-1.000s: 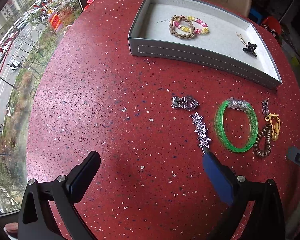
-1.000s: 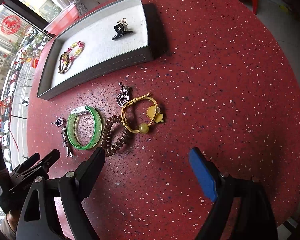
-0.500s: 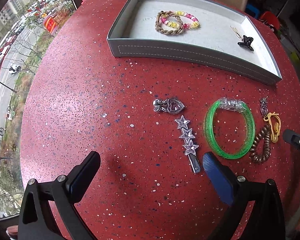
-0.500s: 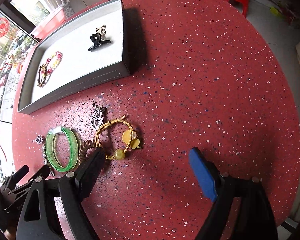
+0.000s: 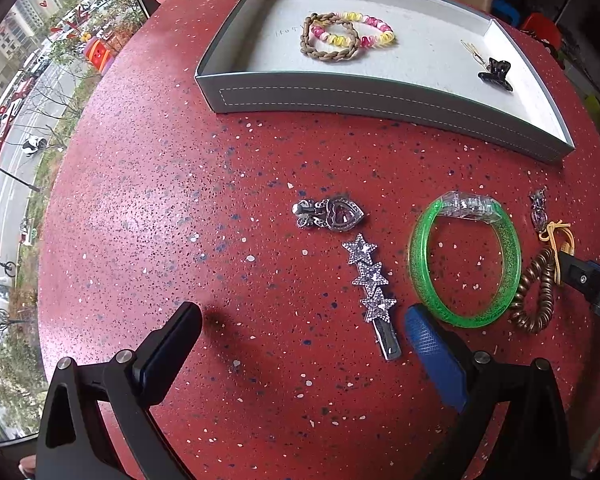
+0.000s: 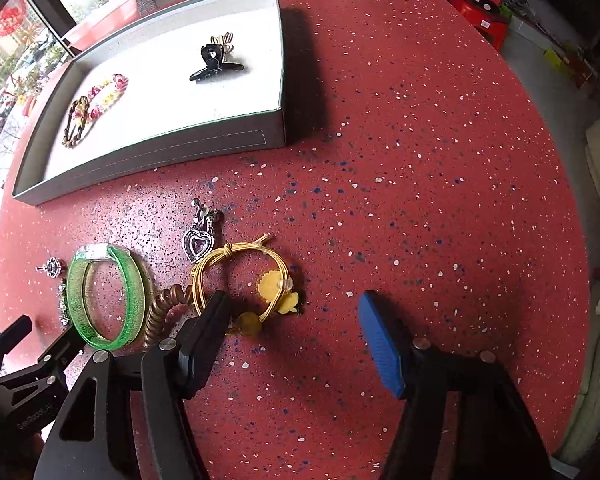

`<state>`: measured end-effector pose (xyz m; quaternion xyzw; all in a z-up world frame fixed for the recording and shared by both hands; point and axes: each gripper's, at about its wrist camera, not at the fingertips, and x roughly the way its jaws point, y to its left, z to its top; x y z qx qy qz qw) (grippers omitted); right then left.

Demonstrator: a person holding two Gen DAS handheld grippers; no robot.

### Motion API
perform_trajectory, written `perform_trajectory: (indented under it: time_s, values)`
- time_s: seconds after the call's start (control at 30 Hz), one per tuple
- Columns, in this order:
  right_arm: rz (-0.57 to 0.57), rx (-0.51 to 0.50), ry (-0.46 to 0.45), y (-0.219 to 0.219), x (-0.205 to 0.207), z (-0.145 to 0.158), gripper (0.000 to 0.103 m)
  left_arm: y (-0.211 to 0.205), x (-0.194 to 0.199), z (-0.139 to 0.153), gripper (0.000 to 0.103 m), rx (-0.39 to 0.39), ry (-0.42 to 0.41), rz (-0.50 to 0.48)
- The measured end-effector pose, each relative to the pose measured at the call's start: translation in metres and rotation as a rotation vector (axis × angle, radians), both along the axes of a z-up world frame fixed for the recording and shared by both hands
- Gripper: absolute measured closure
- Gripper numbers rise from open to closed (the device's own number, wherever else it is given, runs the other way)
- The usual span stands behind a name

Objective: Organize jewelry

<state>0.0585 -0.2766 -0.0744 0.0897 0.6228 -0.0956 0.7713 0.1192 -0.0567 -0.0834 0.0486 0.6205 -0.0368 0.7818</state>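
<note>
Yellow hair tie [image 6: 240, 280] — right claw [image 6: 296, 340] spread over it.

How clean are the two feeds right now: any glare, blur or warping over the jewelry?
Left wrist: sharp, strong fisheye bending of the tray, soft shadow under the left gripper. Right wrist: tray floor blown out white, bracelets there washed out; yellow hair tie sharp, the right gripper open above it.

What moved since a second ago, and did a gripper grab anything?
Nothing got grabbed. The right gripper came down toward the yellow hair tie, and its black finger now covers part of it. The left gripper eased toward the star clip. Both are open. The jewelry and the tray stayed put.
</note>
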Motion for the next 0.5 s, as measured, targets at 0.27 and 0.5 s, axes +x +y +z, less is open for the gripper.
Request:
perform_trajectory:
  time_s: [0.27, 0.5]
  values:
    - [0.054, -0.039, -0.005, 0.016, 0.001, 0.000, 0.038, -0.006, -0.001, 0.004, 0.004, -0.022, -0.016, -0.018]
    - [0.088, -0.036, -0.013, 0.030, -0.003, 0.004, 0.064, -0.019, -0.003, 0.011, 0.037, -0.036, -0.027, -0.077]
